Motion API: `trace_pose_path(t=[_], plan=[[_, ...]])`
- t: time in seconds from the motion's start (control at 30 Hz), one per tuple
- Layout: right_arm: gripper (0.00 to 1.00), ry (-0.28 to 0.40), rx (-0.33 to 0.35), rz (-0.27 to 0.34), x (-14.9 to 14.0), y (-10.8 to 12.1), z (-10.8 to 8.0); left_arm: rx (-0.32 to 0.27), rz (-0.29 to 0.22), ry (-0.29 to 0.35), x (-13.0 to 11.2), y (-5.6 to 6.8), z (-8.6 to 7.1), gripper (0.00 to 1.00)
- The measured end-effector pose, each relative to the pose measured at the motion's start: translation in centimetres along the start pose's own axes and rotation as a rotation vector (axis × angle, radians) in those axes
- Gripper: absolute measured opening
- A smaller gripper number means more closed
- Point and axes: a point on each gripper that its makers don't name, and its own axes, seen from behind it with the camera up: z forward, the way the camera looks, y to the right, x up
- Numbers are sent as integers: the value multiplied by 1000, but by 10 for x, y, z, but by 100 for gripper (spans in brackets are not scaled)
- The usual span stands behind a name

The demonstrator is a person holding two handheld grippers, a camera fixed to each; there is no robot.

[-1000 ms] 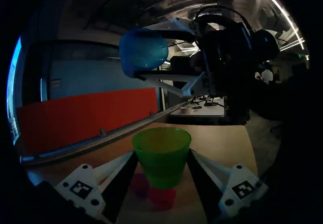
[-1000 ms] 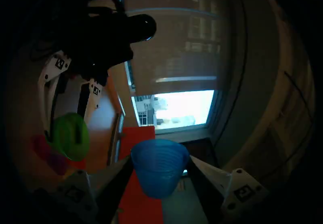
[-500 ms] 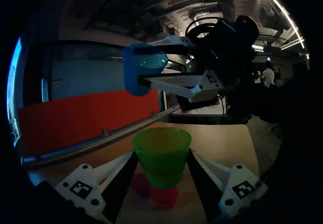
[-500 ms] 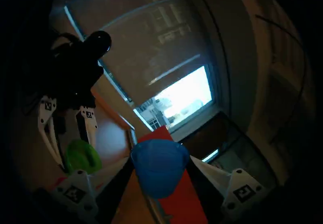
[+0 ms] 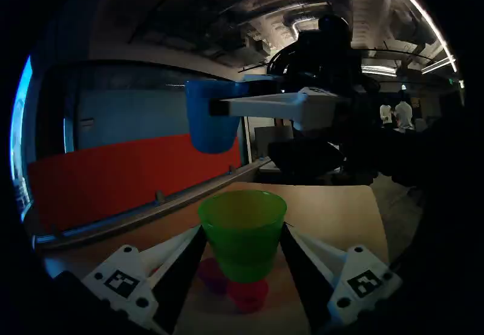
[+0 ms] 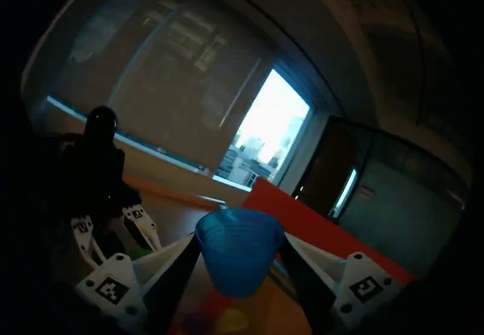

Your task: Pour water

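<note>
Green cup [image 5: 243, 241]: gripped, left tool [image 5: 241, 247] | blue cup [image 6: 239, 261]: gripped, right tool [image 6: 239, 247]

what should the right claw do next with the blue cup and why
Probably lower the blue cup to the table: the right claw has swung it back from tipped to upright, above and beyond the green cup in the left claw, so the pour looks finished.

Dim room. Wooden desk [image 5: 339, 211] backed by a red panel [image 5: 121, 178] below a glass partition [image 5: 133, 108]. Exposed ducts [image 5: 266, 8] and a light strip [image 5: 417, 23] overhead. Bright window [image 6: 269, 123] beside a drawn blind [image 6: 157, 93].
</note>
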Motion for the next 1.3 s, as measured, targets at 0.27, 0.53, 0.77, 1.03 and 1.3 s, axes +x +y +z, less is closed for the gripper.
trace_pose_path(t=[0.27, 0.53, 0.77, 1.03, 1.3], plan=[[90, 15, 32, 226, 4, -5, -1, 2, 7, -5, 0, 0, 0, 82], [90, 26, 48, 293, 9, -8, -3, 8, 5, -8, 1, -4, -1, 82], [90, 18, 38, 288, 5, -7, -6, 20, -6, -19, -1, -10, -4, 82], [90, 2, 22, 306, -10, -2, -17, 51, -32, -41, -12, -25, -9, 82], [90, -23, -22, 305, -34, 14, -36, 96, -39, -72, -26, -44, -19, 82]])
